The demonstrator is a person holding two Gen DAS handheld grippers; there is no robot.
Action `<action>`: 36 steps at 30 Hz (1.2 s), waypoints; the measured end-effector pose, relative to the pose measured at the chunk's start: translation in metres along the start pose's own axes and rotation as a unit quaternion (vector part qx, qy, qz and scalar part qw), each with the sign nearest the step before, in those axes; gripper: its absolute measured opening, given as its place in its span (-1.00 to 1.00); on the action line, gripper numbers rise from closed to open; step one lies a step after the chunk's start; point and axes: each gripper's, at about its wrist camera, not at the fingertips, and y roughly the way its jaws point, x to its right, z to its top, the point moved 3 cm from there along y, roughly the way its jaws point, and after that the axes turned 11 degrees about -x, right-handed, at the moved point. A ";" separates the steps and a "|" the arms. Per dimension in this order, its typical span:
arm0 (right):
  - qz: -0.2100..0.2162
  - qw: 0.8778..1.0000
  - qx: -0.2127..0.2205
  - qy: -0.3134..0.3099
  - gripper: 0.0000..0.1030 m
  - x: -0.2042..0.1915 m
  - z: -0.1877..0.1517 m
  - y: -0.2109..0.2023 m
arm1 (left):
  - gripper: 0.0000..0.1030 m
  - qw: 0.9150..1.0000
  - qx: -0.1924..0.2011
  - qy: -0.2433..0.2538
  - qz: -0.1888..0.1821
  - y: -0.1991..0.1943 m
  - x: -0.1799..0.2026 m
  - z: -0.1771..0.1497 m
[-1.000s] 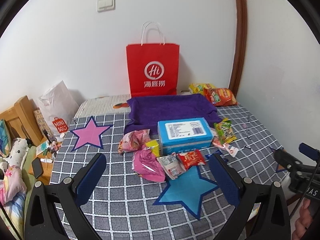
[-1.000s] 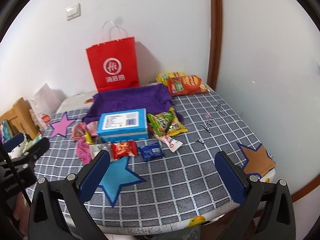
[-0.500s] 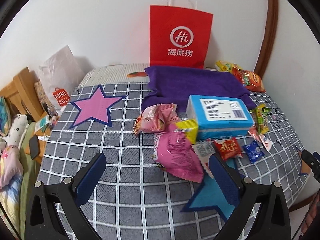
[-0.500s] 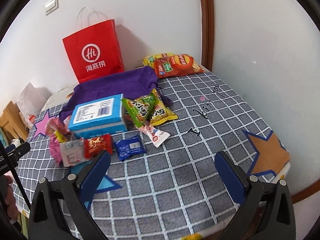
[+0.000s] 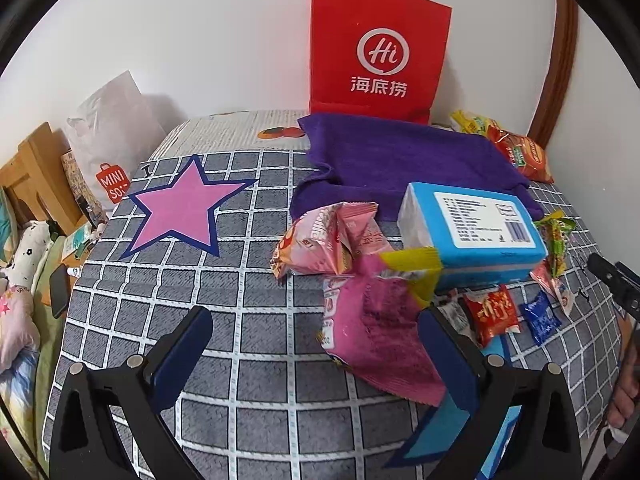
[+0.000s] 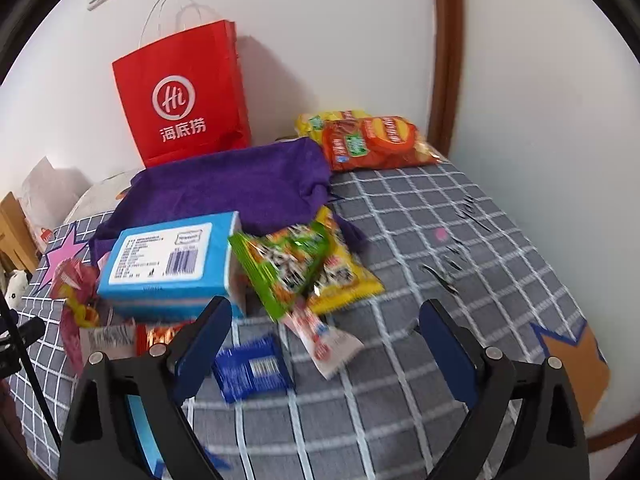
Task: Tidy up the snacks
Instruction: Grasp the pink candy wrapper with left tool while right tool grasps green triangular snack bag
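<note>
Snack packets lie in a heap on a grey checked cloth (image 5: pixel 248 360). In the left wrist view a pink packet (image 5: pixel 376 336) lies between my open left gripper's (image 5: pixel 316 344) fingers, nearer the right one, with another pink packet (image 5: pixel 328 240) and a blue box (image 5: pixel 472 224) behind it. In the right wrist view my open right gripper (image 6: pixel 324 332) is over a small blue packet (image 6: pixel 252 368) and a white-red packet (image 6: pixel 328 340). Green (image 6: pixel 280 264) and yellow (image 6: pixel 344 276) packets lie just beyond, beside the blue box (image 6: pixel 168 260). Neither gripper holds anything.
A red paper bag (image 5: pixel 376 56) stands against the wall behind a purple towel (image 5: pixel 400 160). Orange chip bags (image 6: pixel 372 140) lie at the back right corner. A pink star (image 5: pixel 180 208) and an orange star (image 6: pixel 576 360) mark the cloth. Clutter lies off the left edge.
Both grippers have moved forward and down toward the snack heap; the packets are much larger in view. Both stay open.
</note>
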 end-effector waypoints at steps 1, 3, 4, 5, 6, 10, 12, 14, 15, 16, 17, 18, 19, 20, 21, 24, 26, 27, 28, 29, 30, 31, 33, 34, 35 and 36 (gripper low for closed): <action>-0.002 1.000 -0.003 -0.008 0.83 -0.003 0.002 0.006 | 1.00 1.000 -0.002 -0.001 0.001 0.003 -0.001 0.002; -0.009 1.000 -0.006 -0.020 0.83 -0.008 0.006 0.019 | 1.00 1.000 -0.005 -0.004 0.003 0.008 -0.003 0.005; -0.011 1.000 -0.008 -0.021 0.83 -0.010 0.007 0.024 | 1.00 1.000 -0.007 -0.006 0.003 0.011 -0.004 0.006; -0.011 1.000 -0.010 -0.021 0.83 -0.011 0.008 0.027 | 1.00 1.000 -0.009 -0.007 0.001 0.015 -0.004 0.008; -0.009 1.000 -0.010 -0.020 0.83 -0.012 0.010 0.031 | 1.00 1.000 -0.012 -0.009 0.000 0.017 -0.004 0.009; -0.005 1.000 -0.013 -0.009 0.83 -0.012 0.019 0.047 | 1.00 1.000 -0.015 -0.012 -0.006 0.022 -0.007 0.012; -0.011 1.000 -0.016 -0.011 0.83 -0.014 0.022 0.053 | 1.00 1.000 -0.015 -0.011 -0.004 0.023 -0.009 0.014; -0.023 0.999 -0.019 -0.012 0.83 -0.014 0.024 0.060 | 1.00 1.000 -0.015 -0.013 -0.003 0.023 -0.011 0.014; -0.027 0.999 -0.020 -0.011 0.83 -0.014 0.025 0.063 | 1.00 1.000 -0.016 -0.014 -0.003 0.023 -0.012 0.014; -0.027 0.999 -0.022 -0.011 0.83 -0.014 0.026 0.066 | 1.00 1.000 -0.016 -0.016 -0.002 0.024 -0.014 0.015; -0.025 0.999 -0.023 -0.011 0.83 -0.014 0.027 0.068 | 1.00 1.000 -0.015 -0.016 -0.003 0.025 -0.015 0.015; -0.024 0.999 -0.023 -0.010 0.83 -0.014 0.028 0.071 | 1.00 1.000 -0.015 -0.016 -0.004 0.025 -0.015 0.015; -0.024 0.999 -0.023 -0.009 0.83 -0.014 0.029 0.072 | 1.00 1.000 -0.016 -0.016 -0.005 0.027 -0.016 0.016; -0.025 0.999 -0.021 -0.007 0.83 -0.013 0.030 0.073 | 1.00 1.000 -0.017 -0.016 -0.005 0.028 -0.017 0.016; -0.025 0.999 -0.019 -0.007 0.83 -0.013 0.031 0.073 | 1.00 1.000 -0.017 -0.017 -0.005 0.029 -0.017 0.017; -0.020 1.000 -0.013 -0.012 0.49 -0.014 0.032 0.072 | 1.00 1.000 -0.015 -0.017 -0.008 0.030 -0.018 0.017; -0.014 1.000 -0.018 -0.015 0.21 -0.015 0.032 0.072 | 1.00 1.000 -0.011 -0.017 -0.014 0.029 -0.018 0.019; -0.012 1.000 -0.019 -0.016 0.09 -0.015 0.032 0.072 | 1.00 1.000 -0.008 -0.017 -0.016 0.028 -0.018 0.020; -0.006 1.000 -0.019 -0.018 0.04 -0.016 0.032 0.071 | 1.00 1.000 -0.005 -0.016 -0.018 0.026 -0.017 0.022; -0.005 1.000 -0.018 -0.018 0.01 -0.016 0.031 0.070 | 1.00 1.000 -0.002 -0.016 -0.020 0.026 -0.017 0.024; -0.003 1.000 -0.015 -0.017 0.00 -0.017 0.030 0.069 | 1.00 1.000 0.000 -0.016 -0.020 0.025 -0.017 0.026; -0.001 1.000 -0.014 -0.018 -0.01 -0.018 0.029 0.067 | 1.00 1.000 0.002 -0.017 -0.019 0.025 -0.016 0.030; 0.003 1.000 -0.013 -0.021 -0.03 -0.018 0.027 0.064 | 1.00 1.000 0.002 -0.018 -0.013 0.028 -0.017 0.035; 0.007 1.000 -0.013 -0.023 -0.04 -0.019 0.025 0.061 | 1.00 1.000 0.002 -0.019 -0.011 0.029 -0.017 0.037; 0.011 1.000 -0.013 -0.024 -0.04 -0.020 0.024 0.057 | 1.00 1.000 0.001 -0.022 -0.008 0.032 -0.018 0.039; 0.014 1.000 -0.011 -0.025 -0.04 -0.020 0.022 0.052 | 1.00 1.000 0.000 -0.022 -0.007 0.034 -0.019 0.040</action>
